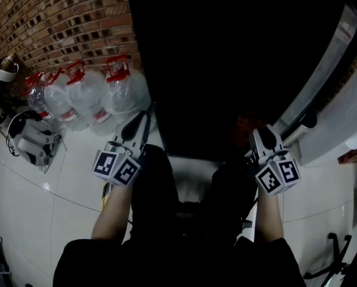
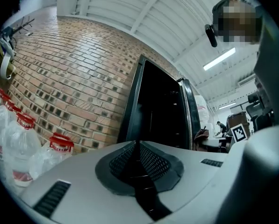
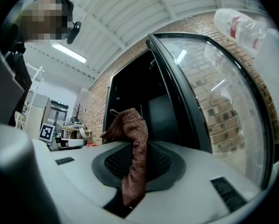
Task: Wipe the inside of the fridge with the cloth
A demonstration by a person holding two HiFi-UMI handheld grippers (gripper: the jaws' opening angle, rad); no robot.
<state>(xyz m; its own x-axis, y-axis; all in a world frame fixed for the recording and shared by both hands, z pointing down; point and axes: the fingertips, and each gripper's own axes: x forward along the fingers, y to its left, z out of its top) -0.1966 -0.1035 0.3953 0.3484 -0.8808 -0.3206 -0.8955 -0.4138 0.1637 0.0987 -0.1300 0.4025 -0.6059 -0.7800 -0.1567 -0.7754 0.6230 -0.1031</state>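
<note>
The brown cloth is clamped between the closed jaws of the right gripper, with its free end standing above them. Directly ahead of that gripper is the dark, open fridge, its glass door to the right. The left gripper is closed on nothing. Water bottles stand to its left.

The inside of the fridge is being lost to darkness in the head view; its contents are not being made out. The lower end of the cloth is being hidden between the jaws of the right gripper. The bottles are being cut off by the left gripper view's left edge. The door is being cropped by the head view's top edge.
</note>
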